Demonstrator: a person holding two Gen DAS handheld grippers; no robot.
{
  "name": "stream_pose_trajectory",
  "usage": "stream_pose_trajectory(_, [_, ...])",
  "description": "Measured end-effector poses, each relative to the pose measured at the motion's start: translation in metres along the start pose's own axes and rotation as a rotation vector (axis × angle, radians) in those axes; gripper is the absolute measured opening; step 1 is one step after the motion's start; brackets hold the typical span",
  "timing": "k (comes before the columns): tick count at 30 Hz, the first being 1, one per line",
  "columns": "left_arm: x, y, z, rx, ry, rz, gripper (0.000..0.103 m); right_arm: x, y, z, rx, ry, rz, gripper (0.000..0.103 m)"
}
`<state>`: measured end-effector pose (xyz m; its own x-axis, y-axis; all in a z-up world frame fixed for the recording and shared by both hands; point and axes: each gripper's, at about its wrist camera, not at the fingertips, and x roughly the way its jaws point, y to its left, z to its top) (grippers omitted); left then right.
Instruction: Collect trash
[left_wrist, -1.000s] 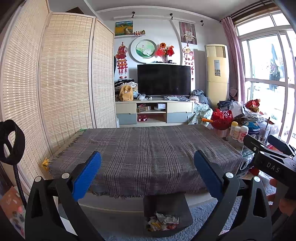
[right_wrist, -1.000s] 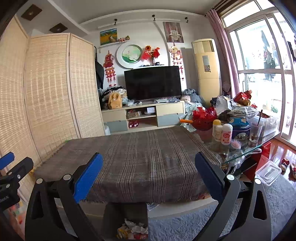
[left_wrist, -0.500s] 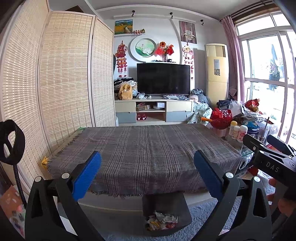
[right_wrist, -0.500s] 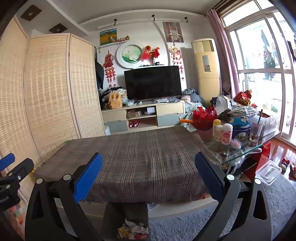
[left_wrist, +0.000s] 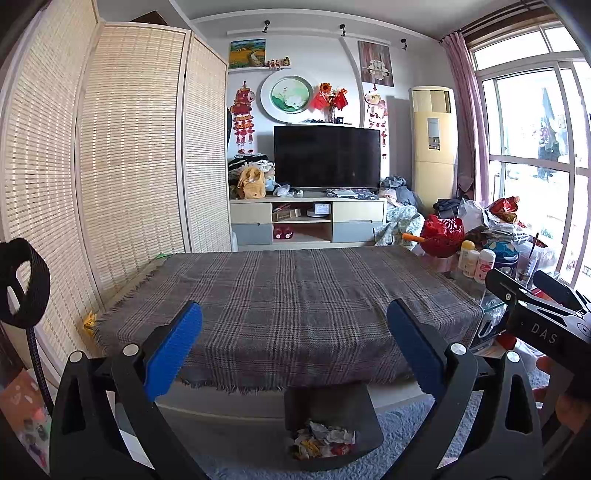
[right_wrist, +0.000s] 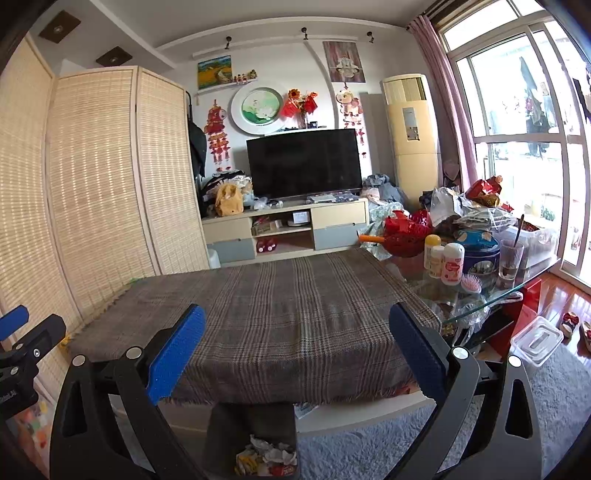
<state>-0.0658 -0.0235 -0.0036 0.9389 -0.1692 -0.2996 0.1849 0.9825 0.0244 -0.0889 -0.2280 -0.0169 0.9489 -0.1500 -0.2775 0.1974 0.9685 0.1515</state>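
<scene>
Blue pads face each other across a wide gap on our left gripper (left_wrist: 294, 347) and our right gripper (right_wrist: 297, 349); both are spread apart and hold nothing. Just below them, on the near floor, a dark bin (left_wrist: 332, 424) holds crumpled trash (left_wrist: 323, 441). Beyond lies the plaid cloth (left_wrist: 291, 295) covering the table.

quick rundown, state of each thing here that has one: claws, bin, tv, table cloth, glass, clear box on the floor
left claw: open, holding nothing
right claw: open, holding nothing
trash bin: on the floor at the table's near edge, crumpled trash inside
TV: screen dark
plaid cloth: spread flat, bare
drinking glass: upright, utensil standing in it
clear plastic box: lid on
</scene>
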Motion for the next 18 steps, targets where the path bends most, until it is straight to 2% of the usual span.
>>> stream_pose_trajectory(18, [-0.0012,0.0051,0.0005,-0.009,0.000,0.000,0.095,0.0005,0.0004,0.0003,0.002,0.004,0.006,0.100])
